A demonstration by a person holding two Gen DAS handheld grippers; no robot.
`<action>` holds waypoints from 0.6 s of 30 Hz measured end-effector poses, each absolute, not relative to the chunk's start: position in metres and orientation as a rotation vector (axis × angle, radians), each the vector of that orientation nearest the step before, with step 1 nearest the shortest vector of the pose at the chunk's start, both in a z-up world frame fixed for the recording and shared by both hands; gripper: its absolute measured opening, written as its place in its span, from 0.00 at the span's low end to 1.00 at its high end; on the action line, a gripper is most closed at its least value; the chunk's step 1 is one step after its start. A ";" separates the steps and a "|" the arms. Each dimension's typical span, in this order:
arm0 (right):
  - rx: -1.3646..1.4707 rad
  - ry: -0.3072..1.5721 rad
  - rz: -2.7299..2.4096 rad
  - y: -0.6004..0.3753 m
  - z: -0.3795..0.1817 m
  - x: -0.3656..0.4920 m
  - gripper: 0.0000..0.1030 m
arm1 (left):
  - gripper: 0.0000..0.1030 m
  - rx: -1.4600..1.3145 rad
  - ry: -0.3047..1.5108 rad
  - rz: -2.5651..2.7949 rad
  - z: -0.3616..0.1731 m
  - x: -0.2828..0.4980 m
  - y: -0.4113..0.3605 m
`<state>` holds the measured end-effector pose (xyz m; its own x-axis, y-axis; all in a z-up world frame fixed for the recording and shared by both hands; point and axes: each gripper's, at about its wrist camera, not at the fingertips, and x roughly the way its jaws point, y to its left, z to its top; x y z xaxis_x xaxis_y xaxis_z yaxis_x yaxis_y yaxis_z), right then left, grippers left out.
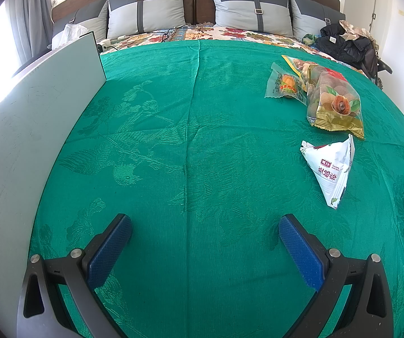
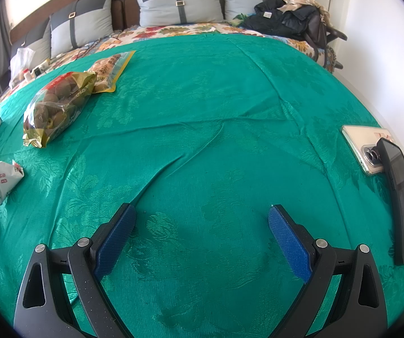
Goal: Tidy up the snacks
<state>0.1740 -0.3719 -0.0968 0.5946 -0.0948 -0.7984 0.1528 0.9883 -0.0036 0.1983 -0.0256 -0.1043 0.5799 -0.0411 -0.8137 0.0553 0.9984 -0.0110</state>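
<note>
Several snack packs lie on a green bedspread [image 1: 202,98]. A white triangular pack [image 1: 332,169] is nearest, right of my left gripper [image 1: 205,222], which is open and empty. Beyond it lie a gold bag of brown fruit [image 1: 334,104], a small clear pack with an orange sweet [image 1: 285,84], and a yellow-edged bag [image 1: 297,64]. In the right wrist view the gold bag [image 2: 58,104], yellow-edged bag [image 2: 110,69] and white pack [image 2: 3,177] sit far left. My right gripper [image 2: 202,214] is open over bare cloth [image 2: 202,112].
A pale grey box wall [image 1: 32,129] stands along the left. Two phones [image 2: 368,146] [image 2: 402,205] lie at the right edge. Grey pillows [image 1: 145,11], a floral blanket [image 1: 230,33] and dark clothes [image 1: 345,45] are at the bed's head.
</note>
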 end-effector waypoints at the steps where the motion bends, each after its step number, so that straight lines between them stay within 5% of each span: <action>1: 0.068 0.923 -0.144 -0.372 -0.097 0.174 0.94 | 1.00 0.017 0.951 -0.056 -0.105 0.198 -0.026; 18: 0.068 0.923 -0.144 -0.372 -0.097 0.174 0.94 | 1.00 0.018 0.975 -0.055 -0.104 0.199 -0.026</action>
<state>0.1738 -0.3717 -0.0968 0.5946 -0.0948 -0.7984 0.1527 0.9883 -0.0036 0.1988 -0.0263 -0.1042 0.5599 -0.0388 -0.8276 0.0546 0.9985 -0.0098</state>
